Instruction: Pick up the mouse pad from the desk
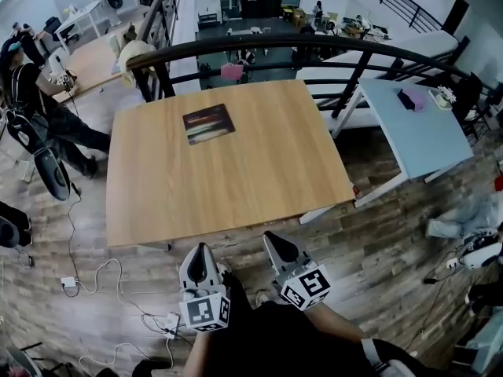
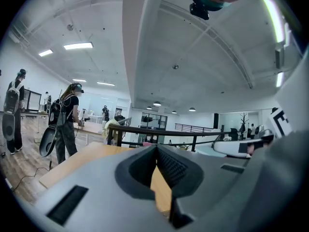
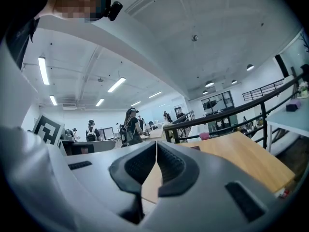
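— What's the room like?
— Open office, wood-plank floor (image 1: 377,234), with a black railing (image 1: 314,47) curving behind the wooden table (image 1: 236,187)
— And the mouse pad (image 1: 208,123)?
— Flat on the table's far left part. Left tongs (image 1: 200,250) and right tongs (image 1: 273,238) hover off its near edge, each closed tight, holding nothing

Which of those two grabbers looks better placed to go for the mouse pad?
Probably the left gripper: the mouse pad lies left of centre on the desk, almost straight ahead of that gripper. The right gripper sits off to the side. Both are shut and empty.
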`<state>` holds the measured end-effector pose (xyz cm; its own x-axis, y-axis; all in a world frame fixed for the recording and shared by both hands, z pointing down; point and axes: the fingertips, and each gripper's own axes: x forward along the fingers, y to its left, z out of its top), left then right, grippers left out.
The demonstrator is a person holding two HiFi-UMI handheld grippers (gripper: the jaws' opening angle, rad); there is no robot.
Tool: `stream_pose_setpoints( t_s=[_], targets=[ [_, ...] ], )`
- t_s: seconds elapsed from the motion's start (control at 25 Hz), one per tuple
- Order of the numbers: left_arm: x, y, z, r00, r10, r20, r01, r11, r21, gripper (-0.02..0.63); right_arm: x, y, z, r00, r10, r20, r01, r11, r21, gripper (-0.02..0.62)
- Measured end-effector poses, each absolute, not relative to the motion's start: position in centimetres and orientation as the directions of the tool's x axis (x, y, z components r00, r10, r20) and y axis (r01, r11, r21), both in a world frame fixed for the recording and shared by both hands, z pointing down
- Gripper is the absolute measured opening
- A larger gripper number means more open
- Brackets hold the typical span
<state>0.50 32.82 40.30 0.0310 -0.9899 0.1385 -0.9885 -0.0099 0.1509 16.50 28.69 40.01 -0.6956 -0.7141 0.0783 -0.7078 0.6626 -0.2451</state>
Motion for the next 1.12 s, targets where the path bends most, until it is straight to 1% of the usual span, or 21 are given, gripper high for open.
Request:
stream_pose_setpoints(
  t_s=[0.56, 0.84, 1.12],
  targets=[
    [-9.0, 22.2, 40.1, 0.127, -0.982, 0.142, -0.979, -0.101, 0.179, 0.023, 6.1, 19.5, 39.4, -0.654, -0.750, 0.100, -0.749, 0.624, -0.221, 0.031],
    [-11.9, 18.8, 40.5, 0.143, -0.977, 0.159, -0.977, -0.113, 0.183, 0.023, 3.5, 16.4, 39.8, -0.644, -0.755, 0.125, -0.760, 0.611, -0.220, 0.031],
    [-13.2, 14.8, 41.4, 0.131, -0.976, 0.173, -0.979, -0.100, 0.179, 0.023, 2.7, 12.1, 40.3, -0.648, -0.749, 0.139, -0.758, 0.616, -0.214, 0.031]
  ],
)
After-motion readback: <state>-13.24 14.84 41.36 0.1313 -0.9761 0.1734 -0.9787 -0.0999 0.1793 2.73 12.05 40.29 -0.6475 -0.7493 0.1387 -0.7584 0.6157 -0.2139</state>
